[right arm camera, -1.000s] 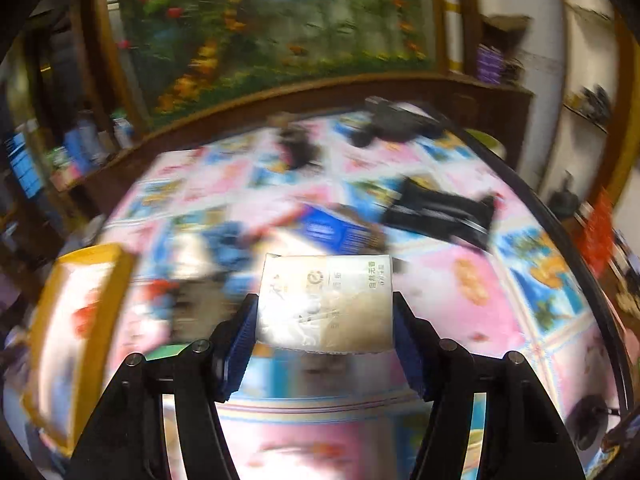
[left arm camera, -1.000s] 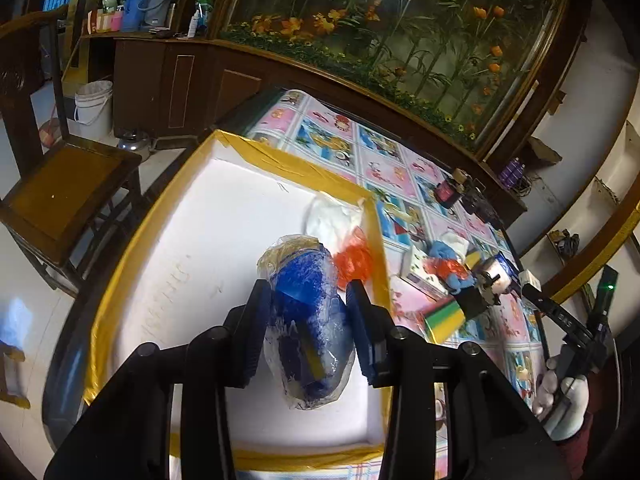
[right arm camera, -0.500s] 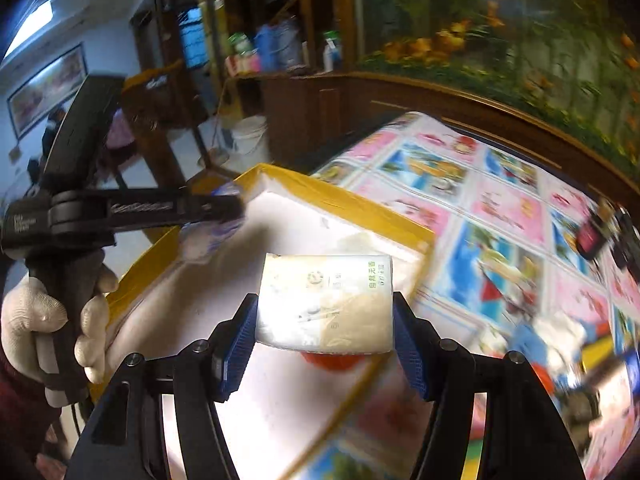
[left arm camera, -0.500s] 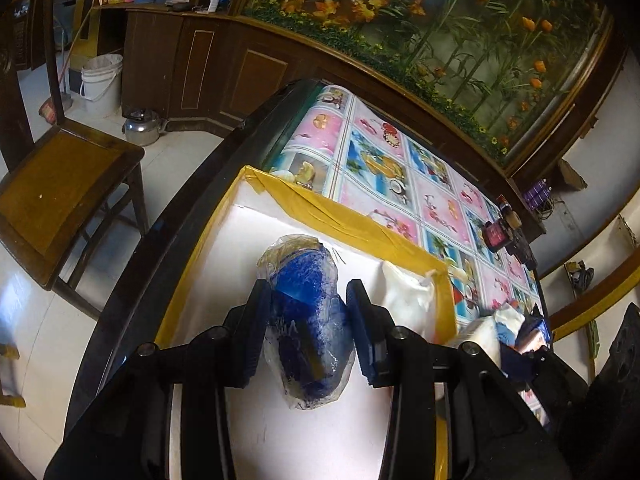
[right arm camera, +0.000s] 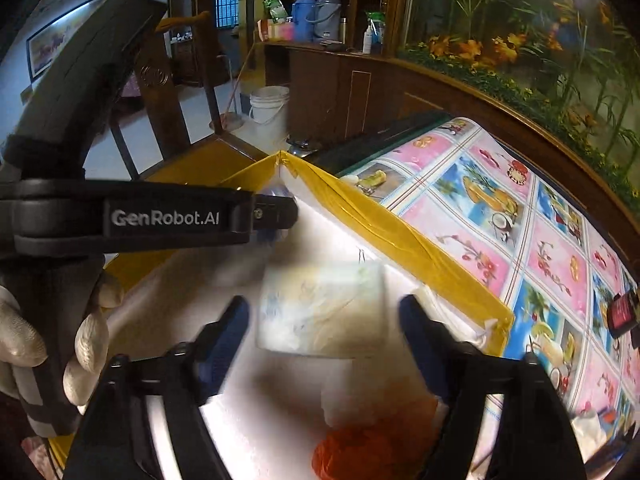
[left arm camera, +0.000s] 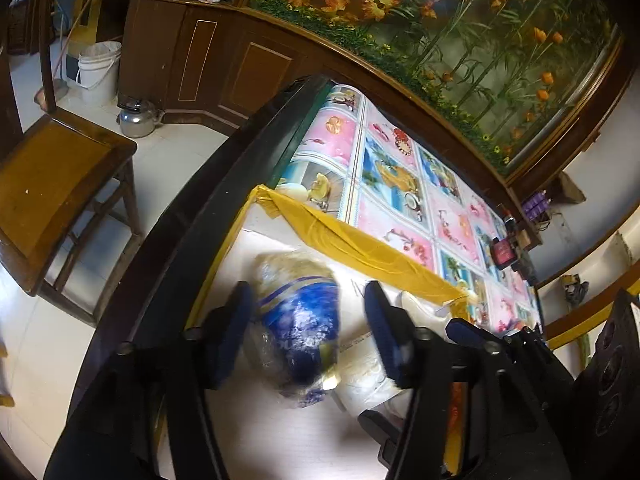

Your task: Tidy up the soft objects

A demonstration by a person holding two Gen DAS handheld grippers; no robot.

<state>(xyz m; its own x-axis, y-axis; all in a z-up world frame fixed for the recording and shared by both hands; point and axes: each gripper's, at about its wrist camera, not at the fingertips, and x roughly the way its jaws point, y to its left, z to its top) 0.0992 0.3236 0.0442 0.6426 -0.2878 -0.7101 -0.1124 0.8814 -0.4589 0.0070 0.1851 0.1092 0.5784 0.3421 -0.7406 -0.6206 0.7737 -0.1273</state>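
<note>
My left gripper just opened, blue bagged bundle loose between pads; right gripper opened too, tissue pack free over yellow-rimmed foam box.

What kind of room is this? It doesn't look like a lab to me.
Probably a lived-in home, a dining or sitting room: a table under a fruit-print oilcloth, a wooden chair, a kettle on the tiled floor, and thermos flasks on a cabinet.
</note>
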